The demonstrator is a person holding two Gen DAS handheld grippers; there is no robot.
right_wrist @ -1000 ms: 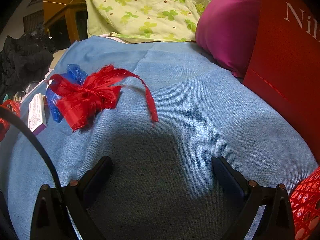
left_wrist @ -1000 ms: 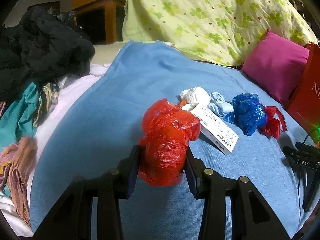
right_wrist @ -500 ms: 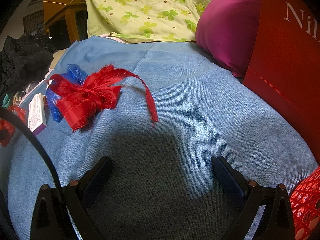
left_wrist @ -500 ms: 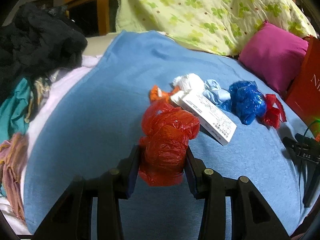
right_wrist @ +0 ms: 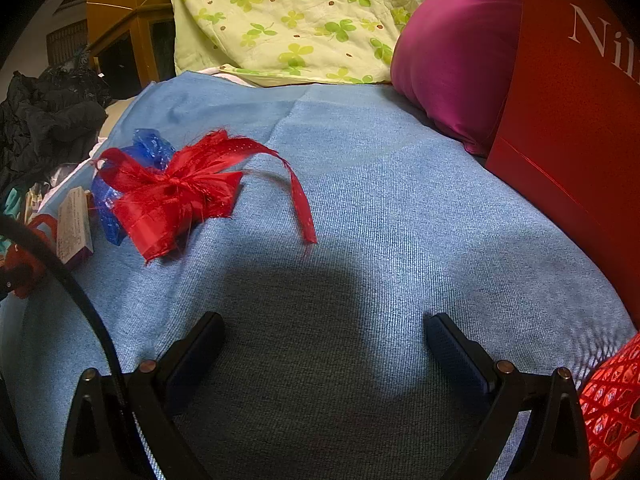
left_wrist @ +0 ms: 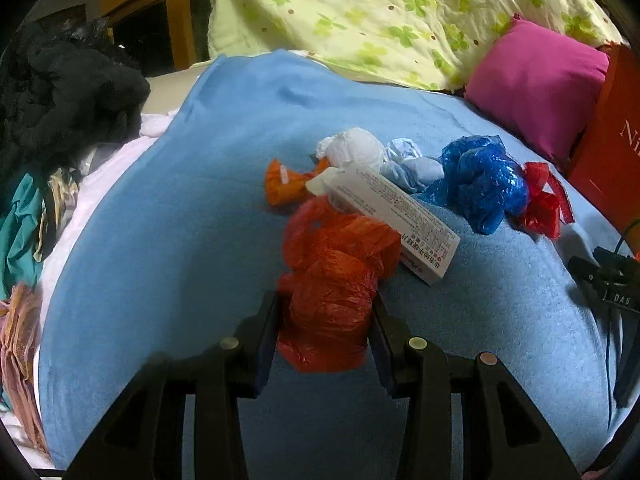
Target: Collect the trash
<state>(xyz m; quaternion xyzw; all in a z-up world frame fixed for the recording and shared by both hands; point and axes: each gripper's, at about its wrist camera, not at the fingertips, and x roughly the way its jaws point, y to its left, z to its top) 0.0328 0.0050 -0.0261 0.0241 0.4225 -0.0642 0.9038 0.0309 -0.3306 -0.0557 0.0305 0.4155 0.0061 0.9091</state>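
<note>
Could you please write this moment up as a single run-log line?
left gripper: shut on red plastic bag | right gripper: open, empty over blue blanket | remaining: white carton, blue bag, red ribbon

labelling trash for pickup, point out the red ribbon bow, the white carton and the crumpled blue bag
red ribbon bow [right_wrist: 172, 196], right wrist view, on its knotted centre
white carton [left_wrist: 394, 216], left wrist view, on its printed long side
crumpled blue bag [left_wrist: 480, 180], left wrist view, on its bulging middle

Your left gripper [left_wrist: 325, 322] clamps the crumpled red plastic bag [left_wrist: 334, 276] above the blue blanket [left_wrist: 192, 208] — just beyond lie a white carton [left_wrist: 394, 216], blue bag [left_wrist: 480, 182] and red ribbon [left_wrist: 542, 200]
</note>
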